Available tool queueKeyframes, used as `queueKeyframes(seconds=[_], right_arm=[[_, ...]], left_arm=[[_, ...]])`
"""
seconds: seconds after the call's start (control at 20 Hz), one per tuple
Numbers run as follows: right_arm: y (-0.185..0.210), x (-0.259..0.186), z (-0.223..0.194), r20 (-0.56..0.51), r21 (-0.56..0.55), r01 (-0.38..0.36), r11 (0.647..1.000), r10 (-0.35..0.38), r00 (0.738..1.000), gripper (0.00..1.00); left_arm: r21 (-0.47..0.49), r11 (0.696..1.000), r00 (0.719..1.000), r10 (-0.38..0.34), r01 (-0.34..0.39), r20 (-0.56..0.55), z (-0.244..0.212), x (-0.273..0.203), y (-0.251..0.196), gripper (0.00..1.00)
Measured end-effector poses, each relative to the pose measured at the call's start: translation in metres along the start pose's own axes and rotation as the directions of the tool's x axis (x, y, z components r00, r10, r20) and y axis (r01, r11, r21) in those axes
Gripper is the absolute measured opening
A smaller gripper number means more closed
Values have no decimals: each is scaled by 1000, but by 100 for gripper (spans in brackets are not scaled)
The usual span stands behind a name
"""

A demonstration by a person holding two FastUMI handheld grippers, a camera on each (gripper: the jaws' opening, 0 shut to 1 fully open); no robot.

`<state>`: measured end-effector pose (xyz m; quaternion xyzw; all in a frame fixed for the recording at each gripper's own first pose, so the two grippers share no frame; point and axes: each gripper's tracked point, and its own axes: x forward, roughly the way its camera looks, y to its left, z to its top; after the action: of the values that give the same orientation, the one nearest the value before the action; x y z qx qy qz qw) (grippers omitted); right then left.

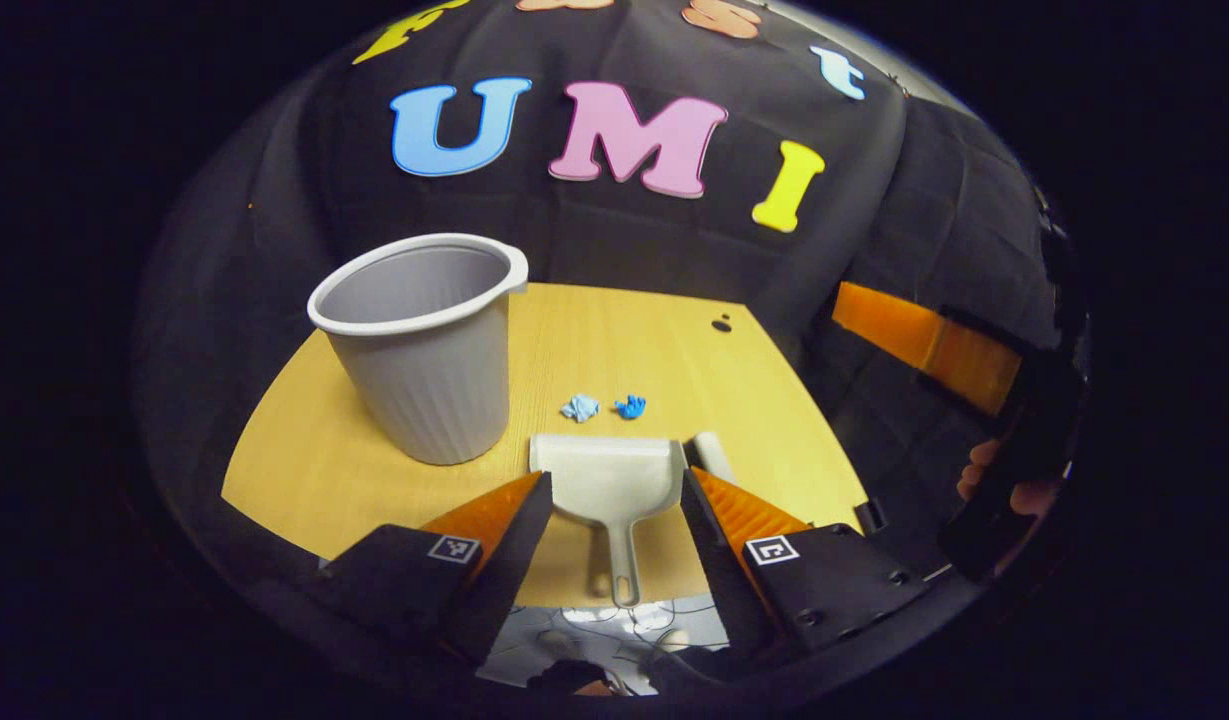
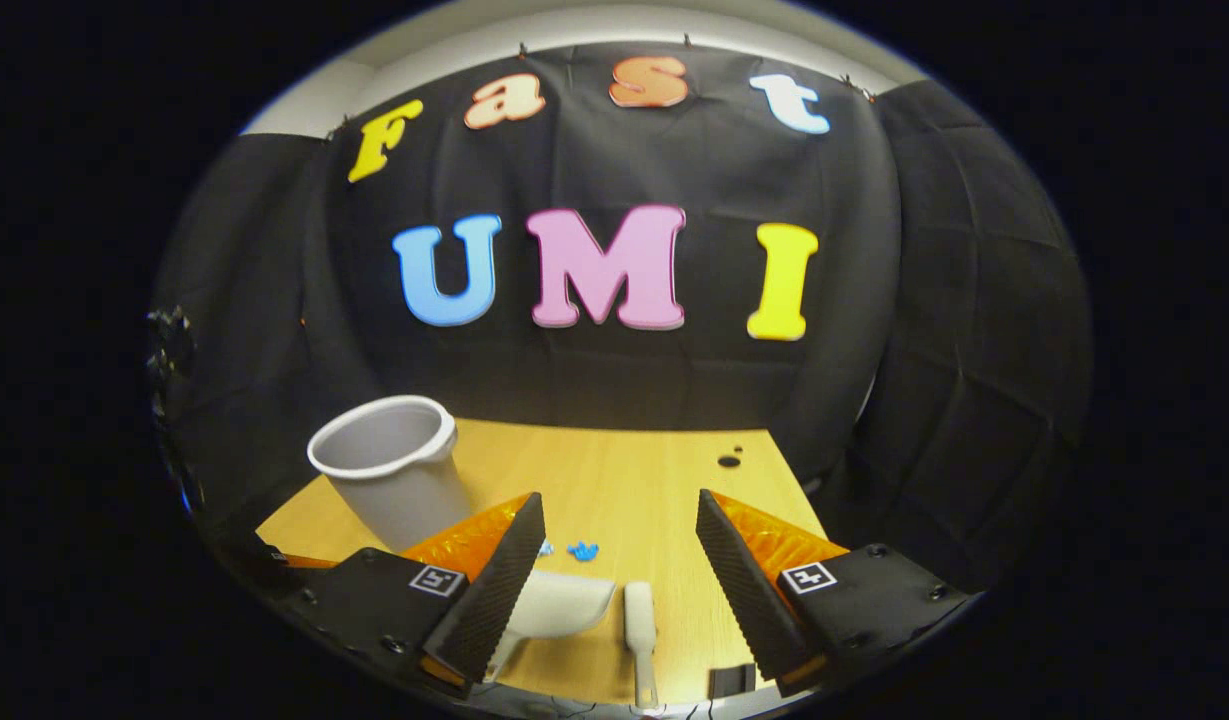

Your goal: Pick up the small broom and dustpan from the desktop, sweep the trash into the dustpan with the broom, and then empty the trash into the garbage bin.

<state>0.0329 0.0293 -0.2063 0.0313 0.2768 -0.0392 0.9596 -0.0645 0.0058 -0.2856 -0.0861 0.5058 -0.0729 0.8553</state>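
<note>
Dustpan (image 1: 606,473) lies seemingly empty beside the bin (image 1: 421,345); trash (image 1: 605,407) outside both.

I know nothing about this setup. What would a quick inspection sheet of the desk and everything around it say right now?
Surface: wooden desk, with a small dark hole near its far edge.
Job's things: dustpan lying flat, handle toward the near edge; broom beside it; grey bin upright at the left; two blue scraps just beyond the dustpan.
Clutter: nothing seen.
Grippers: left gripper open, above the dustpan, touching nothing; right gripper open, above the broom.
Cables: nothing seen.
Surroundings: black cloth wall behind the desk; a hand holds the other gripper at the right.
</note>
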Motion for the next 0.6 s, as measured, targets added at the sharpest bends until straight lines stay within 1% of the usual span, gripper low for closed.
queueKeyframes(seconds=[0.1,0.15,0.2,0.25,0.3,0.35,0.4,0.45,0.5,0.6], right_arm=[[-1,14,-34,-73,39,5,999,-2,997,99],[-5,22,-55,-130,61,14,998,-6,991,99],[-10,29,-75,-191,88,14,996,3,982,99],[-12,36,-91,-237,112,9,994,18,971,94],[-17,43,-99,-271,127,8,992,27,962,99],[-27,50,-107,-301,131,15,991,26,953,93],[-37,55,-118,-336,140,30,990,19,942,99],[-46,62,-129,-365,162,43,986,19,931,92],[-53,71,-135,-381,194,44,980,34,924,96],[-60,82,-150,-417,251,34,967,77,906,96]], left_arm=[[26,1000,999,2,0,-49,-16,17,5,79],[21,1000,995,0,2,-103,-27,22,4,79],[-3,1000,988,-11,10,-156,-37,27,0,79],[-29,999,981,-25,19,-191,-43,32,-3,79],[-46,999,975,-12,2,-223,-45,39,-2,79],[-46,999,967,15,-28,-253,-45,46,0,79],[-43,997,960,48,-62,-276,-43,54,3,79],[-36,996,952,66,-80,-301,-44,66,4,79],[-29,995,937,80,-96,-340,-49,74,5,79],[-22,991,901,109,-130,-421,-60,95,6,79]])
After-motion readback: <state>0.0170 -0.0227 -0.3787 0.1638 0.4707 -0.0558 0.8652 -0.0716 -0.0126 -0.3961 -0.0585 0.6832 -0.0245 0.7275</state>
